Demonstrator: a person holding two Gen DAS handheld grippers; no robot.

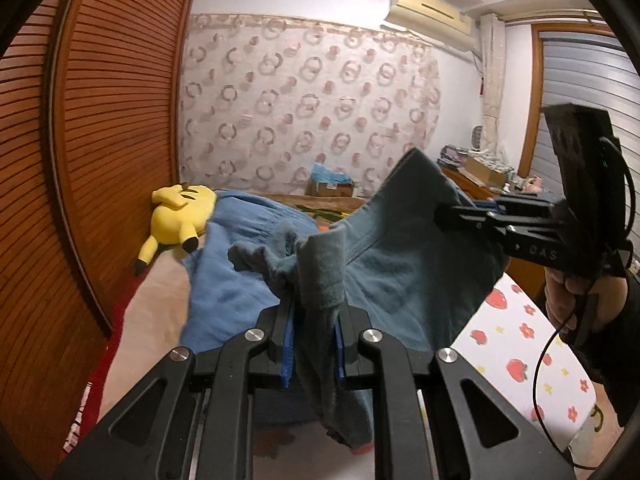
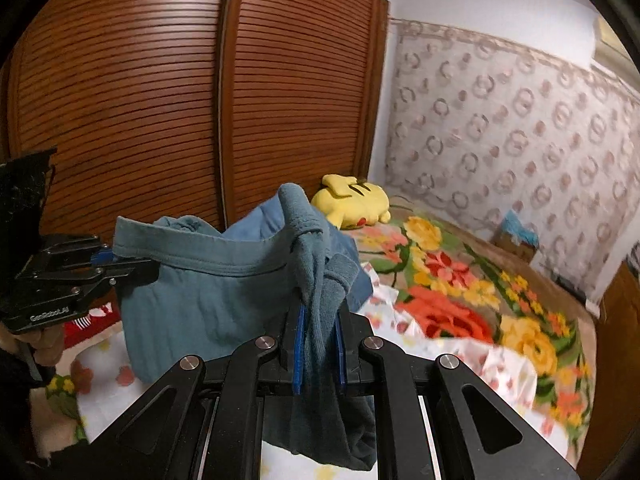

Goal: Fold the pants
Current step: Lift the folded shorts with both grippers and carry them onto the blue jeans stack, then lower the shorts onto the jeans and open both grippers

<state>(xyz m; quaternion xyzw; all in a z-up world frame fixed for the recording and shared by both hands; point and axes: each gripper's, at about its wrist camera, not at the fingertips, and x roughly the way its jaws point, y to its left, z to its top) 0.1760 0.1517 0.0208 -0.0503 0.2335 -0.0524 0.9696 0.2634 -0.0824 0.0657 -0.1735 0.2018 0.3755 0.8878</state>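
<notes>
With each hand-held gripper, left (image 1: 314, 344) and right (image 2: 319, 354), clamped on the teal-blue soft cotton pants (image 1: 400, 276), I'd keep the waistband taut and level before lowering onto the floral-blanketed bed (image 2: 460, 292).

- Your left gripper (image 1: 314, 336) and right gripper (image 2: 320, 344) each pinch the pants (image 1: 384, 260), stretched between them above the bed (image 2: 480, 300).
- Far off, the plush toy (image 1: 180, 216) lies by the wardrobe (image 1: 100, 120).

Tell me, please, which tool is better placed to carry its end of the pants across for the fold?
Probably neither. The left tool and right tool both clamp bunched cloth, with the pants raised between them above the bed.
</notes>
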